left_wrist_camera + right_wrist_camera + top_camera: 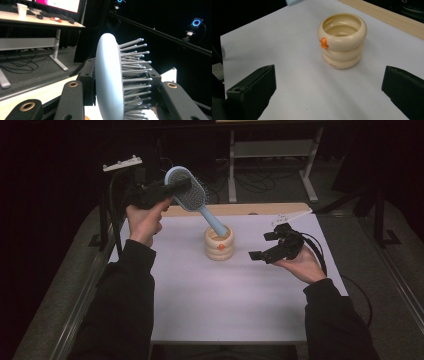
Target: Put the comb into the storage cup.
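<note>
A white sheet [225,295] covers the bench, and a bare wooden strip [240,209] of the bench shows along its twelve o'clock edge. Beyond that, at about one o'clock, a pale metal frame [272,150] stands on the dark floor with cables [250,182] trailing beneath it. Off at ten o'clock in the left gripper view, a desk [37,21] carries a white cup [22,9] beneath a lit monitor [66,4].

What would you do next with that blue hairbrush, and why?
Probably lift it a little higher. The left gripper is shut on the head of the hairbrush, held tilted, and in the high view its handle tip seems at the rim of the cream ringed holder. The right gripper waits open beside it.
</note>
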`<state>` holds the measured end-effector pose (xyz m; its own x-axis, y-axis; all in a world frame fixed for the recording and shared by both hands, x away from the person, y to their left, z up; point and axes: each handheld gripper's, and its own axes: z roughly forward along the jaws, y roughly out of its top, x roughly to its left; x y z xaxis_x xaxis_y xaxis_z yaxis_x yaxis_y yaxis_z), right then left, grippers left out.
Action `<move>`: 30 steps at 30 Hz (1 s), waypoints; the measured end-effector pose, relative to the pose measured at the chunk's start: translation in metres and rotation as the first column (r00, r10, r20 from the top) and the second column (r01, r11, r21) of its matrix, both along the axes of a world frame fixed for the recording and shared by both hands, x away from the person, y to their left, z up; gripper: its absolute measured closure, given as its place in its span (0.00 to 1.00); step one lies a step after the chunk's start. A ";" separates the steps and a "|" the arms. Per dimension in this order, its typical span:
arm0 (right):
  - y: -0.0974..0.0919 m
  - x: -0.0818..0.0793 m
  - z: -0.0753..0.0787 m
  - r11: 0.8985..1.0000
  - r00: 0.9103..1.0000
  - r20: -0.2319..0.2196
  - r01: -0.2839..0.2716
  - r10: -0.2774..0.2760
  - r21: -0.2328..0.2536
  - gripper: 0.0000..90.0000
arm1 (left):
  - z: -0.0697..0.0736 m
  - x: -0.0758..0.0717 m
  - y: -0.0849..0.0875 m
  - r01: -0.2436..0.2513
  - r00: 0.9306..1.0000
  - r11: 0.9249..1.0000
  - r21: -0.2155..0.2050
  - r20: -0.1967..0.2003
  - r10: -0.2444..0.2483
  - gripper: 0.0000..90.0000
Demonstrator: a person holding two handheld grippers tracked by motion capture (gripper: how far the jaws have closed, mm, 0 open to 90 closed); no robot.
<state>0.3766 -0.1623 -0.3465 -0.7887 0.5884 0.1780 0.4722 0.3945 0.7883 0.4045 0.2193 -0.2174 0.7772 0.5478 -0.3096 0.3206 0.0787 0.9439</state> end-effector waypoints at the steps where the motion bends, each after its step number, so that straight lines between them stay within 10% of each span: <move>1: -0.002 -0.002 -0.002 1.000 1.000 0.001 0.000 0.000 0.004 0.00 | 0.002 0.002 0.001 -0.013 1.000 1.000 0.020 0.019 0.013 0.62; 30: -0.055 -0.051 -0.053 0.986 0.988 0.085 0.122 -0.132 0.117 0.00 | -0.006 0.024 0.000 -0.065 0.991 0.986 0.153 0.129 0.045 0.61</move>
<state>0.3256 -0.2168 -0.3999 -0.7250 0.6654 0.1779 0.4364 0.2439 0.8661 0.4283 0.2195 -0.2232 0.7714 0.6250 -0.1195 0.1990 -0.0586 0.9782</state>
